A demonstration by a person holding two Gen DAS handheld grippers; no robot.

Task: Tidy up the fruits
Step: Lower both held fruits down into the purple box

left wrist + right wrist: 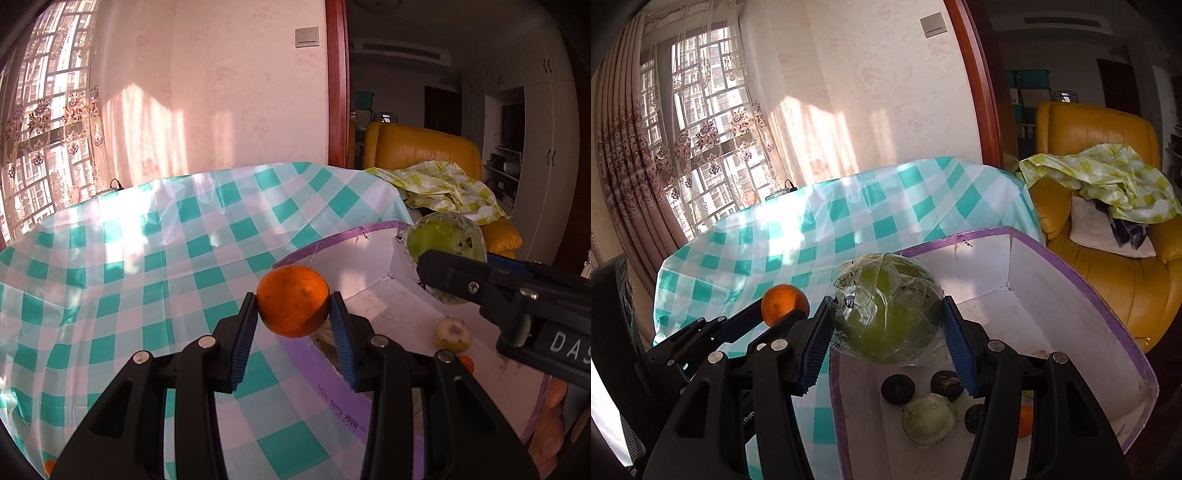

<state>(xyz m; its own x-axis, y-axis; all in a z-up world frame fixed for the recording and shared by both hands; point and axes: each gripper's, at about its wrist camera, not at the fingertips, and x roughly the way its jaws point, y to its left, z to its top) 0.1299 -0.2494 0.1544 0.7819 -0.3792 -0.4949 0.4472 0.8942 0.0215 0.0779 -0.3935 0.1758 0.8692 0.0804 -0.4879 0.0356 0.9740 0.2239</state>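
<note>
My left gripper point(293, 308) is shut on an orange point(293, 301) and holds it above the near left rim of a white box with purple edges point(325, 245). My right gripper point(888, 325) is shut on a large green pomelo in clear wrap point(886, 314), held over the box point(1071, 273). The pomelo also shows in the left wrist view point(445, 240), and the orange in the right wrist view point(783, 303). Inside the box lie a pale green fruit point(929, 422), three dark round fruits point(897, 389) and a small orange point(1026, 421).
The box stands on a table with a teal and white checked cloth point(147, 258). A yellow leather armchair point(1108, 140) with a green checked cloth point(1108, 177) is behind the table on the right. A curtained window point(701, 129) is at the left.
</note>
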